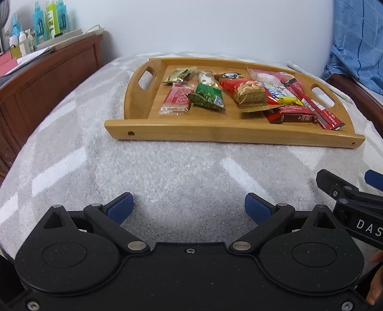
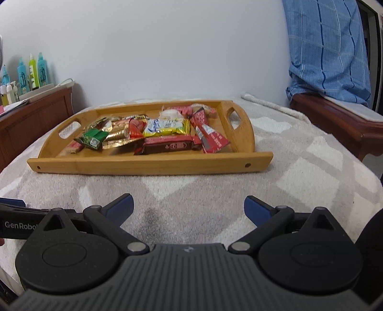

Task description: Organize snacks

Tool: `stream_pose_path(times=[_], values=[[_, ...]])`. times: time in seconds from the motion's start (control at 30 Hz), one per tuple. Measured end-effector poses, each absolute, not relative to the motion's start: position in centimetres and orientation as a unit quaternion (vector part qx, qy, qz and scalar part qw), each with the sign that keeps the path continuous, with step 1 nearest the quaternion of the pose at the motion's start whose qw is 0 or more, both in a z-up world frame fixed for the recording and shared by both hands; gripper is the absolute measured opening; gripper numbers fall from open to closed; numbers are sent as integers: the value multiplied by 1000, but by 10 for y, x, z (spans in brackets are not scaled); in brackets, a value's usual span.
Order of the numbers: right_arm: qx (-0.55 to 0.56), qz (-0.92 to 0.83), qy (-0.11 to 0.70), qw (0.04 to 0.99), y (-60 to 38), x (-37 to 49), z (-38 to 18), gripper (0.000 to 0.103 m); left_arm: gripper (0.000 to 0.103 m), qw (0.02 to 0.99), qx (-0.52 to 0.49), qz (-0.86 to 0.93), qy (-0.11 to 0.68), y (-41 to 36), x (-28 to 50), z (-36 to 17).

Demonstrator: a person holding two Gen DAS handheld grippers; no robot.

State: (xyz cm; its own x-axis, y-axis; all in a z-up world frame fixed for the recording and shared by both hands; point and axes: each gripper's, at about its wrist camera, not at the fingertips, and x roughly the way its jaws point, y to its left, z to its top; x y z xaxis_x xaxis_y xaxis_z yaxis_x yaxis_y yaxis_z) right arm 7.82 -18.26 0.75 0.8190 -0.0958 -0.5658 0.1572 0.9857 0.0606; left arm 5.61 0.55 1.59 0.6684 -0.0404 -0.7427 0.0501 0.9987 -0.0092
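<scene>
A wooden tray (image 1: 229, 135) with cut-out handles lies on a grey-and-white blanket and holds several snack packets. Among them are a green packet (image 1: 207, 98), a red peanut bag (image 1: 249, 92), a yellow-and-white packet (image 1: 280, 94) and a dark red bar (image 1: 294, 116). The tray also shows in the right wrist view (image 2: 148, 165), with the green packet (image 2: 92, 138) and the dark red bar (image 2: 167, 144). My left gripper (image 1: 189, 209) is open and empty, short of the tray's near wall. My right gripper (image 2: 189, 208) is open and empty, also short of the tray.
A dark wooden headboard (image 1: 47, 79) with bottles (image 1: 49, 20) on top stands at the left. A blue striped cloth (image 2: 328, 50) hangs over a wooden rail at the right. The right gripper's finger (image 1: 344, 191) shows beside my left one.
</scene>
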Motion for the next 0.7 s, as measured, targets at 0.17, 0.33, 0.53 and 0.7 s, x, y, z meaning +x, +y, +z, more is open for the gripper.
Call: stream_pose_path(times=[0.17, 0.33, 0.53, 0.7], values=[[52, -63, 307, 948, -181, 82, 2, 103, 102, 913, 15, -22, 406, 5, 58, 13], [51, -68, 320, 944, -182, 86, -1, 103, 103, 913, 8, -23, 407, 8, 60, 13], [36, -71, 326, 942, -179, 88, -4, 103, 103, 916, 8, -25, 400, 8, 59, 11], [43, -67, 328, 941, -182, 90, -6, 103, 103, 919, 15, -27, 393, 8, 58, 9]])
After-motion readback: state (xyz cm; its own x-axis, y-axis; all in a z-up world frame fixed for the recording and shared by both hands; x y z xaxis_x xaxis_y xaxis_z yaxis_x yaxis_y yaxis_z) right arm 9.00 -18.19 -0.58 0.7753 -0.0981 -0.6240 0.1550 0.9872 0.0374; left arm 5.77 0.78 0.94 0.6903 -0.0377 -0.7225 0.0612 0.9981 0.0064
